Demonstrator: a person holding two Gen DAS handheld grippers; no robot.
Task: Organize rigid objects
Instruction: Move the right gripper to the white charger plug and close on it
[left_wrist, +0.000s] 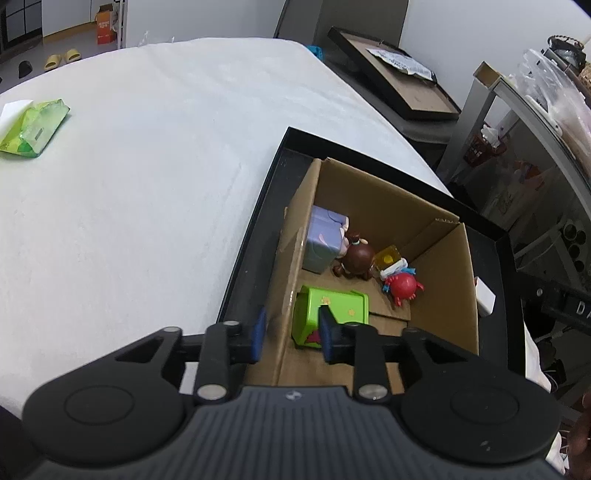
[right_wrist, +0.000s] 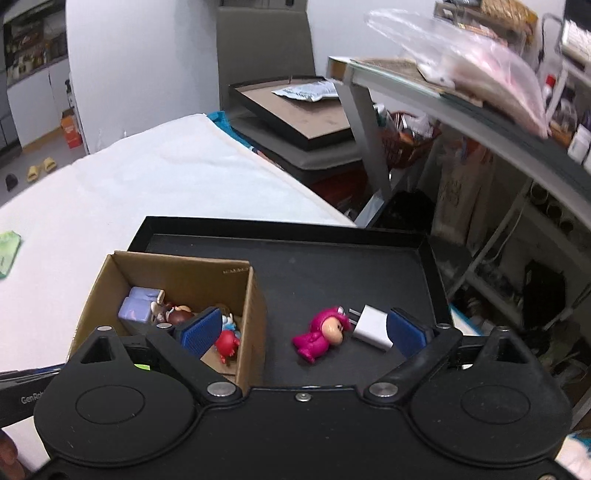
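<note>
A cardboard box (left_wrist: 436, 258) stands in a black tray (left_wrist: 255, 254) and holds a lilac block (left_wrist: 321, 240), a brown figure (left_wrist: 356, 258), a yellow piece (left_wrist: 388, 256), a red crab toy (left_wrist: 402, 286) and a green block (left_wrist: 332, 314). My left gripper (left_wrist: 291, 332) is open and straddles the box's left wall, one finger inside by the green block. My right gripper (right_wrist: 303, 328) is open wide above the tray (right_wrist: 332, 269). A pink figure (right_wrist: 321, 338) and a white charger plug (right_wrist: 371, 326) lie on the tray between its fingers, beside the box (right_wrist: 255, 314).
The tray sits on a white cloth-covered table (left_wrist: 147, 166). A green wipes pack (left_wrist: 33, 129) lies at the far left. A framed board (right_wrist: 295, 110) and cluttered metal shelves (right_wrist: 480, 129) stand to the right of the table.
</note>
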